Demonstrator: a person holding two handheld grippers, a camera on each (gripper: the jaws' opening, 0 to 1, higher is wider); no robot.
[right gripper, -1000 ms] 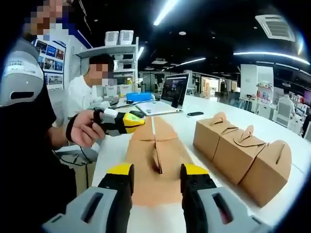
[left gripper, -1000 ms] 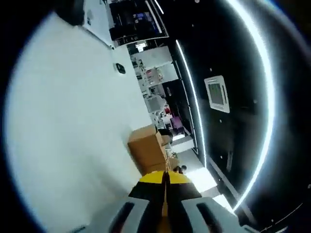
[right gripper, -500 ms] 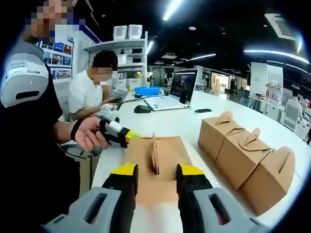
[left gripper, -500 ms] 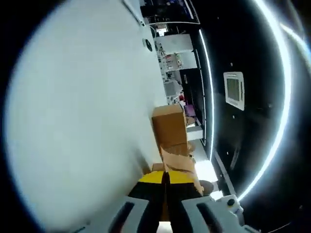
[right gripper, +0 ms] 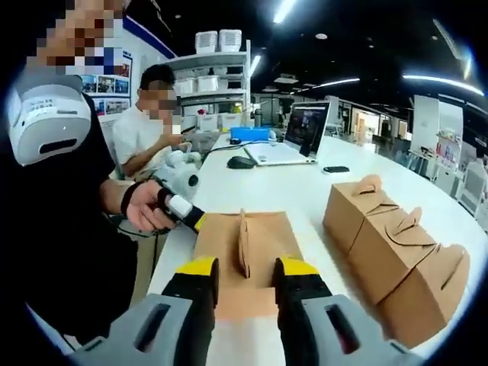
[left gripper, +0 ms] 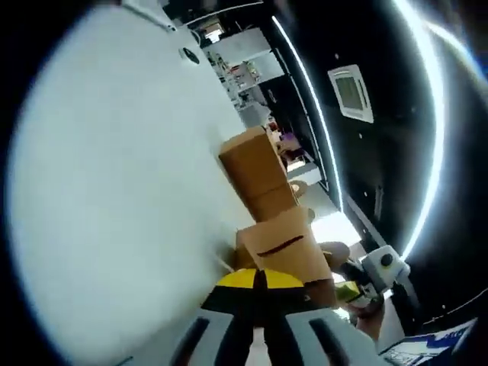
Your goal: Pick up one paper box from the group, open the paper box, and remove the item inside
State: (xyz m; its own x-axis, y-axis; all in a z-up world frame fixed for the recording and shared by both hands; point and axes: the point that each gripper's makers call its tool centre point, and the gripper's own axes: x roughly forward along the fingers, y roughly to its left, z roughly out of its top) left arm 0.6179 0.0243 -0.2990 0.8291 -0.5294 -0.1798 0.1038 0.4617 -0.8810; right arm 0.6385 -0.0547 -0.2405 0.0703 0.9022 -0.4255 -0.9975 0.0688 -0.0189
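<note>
On white table (right gripper: 305,191), brown paper box (right gripper: 244,255) lying flat, left gripper (right gripper: 200,222) pinching its edge, right gripper (right gripper: 245,273) parted.

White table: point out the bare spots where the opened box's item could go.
Bare white table lies between the opened box and the laptop. Crowded along the right edge, where three closed boxes stand in a row.
</note>
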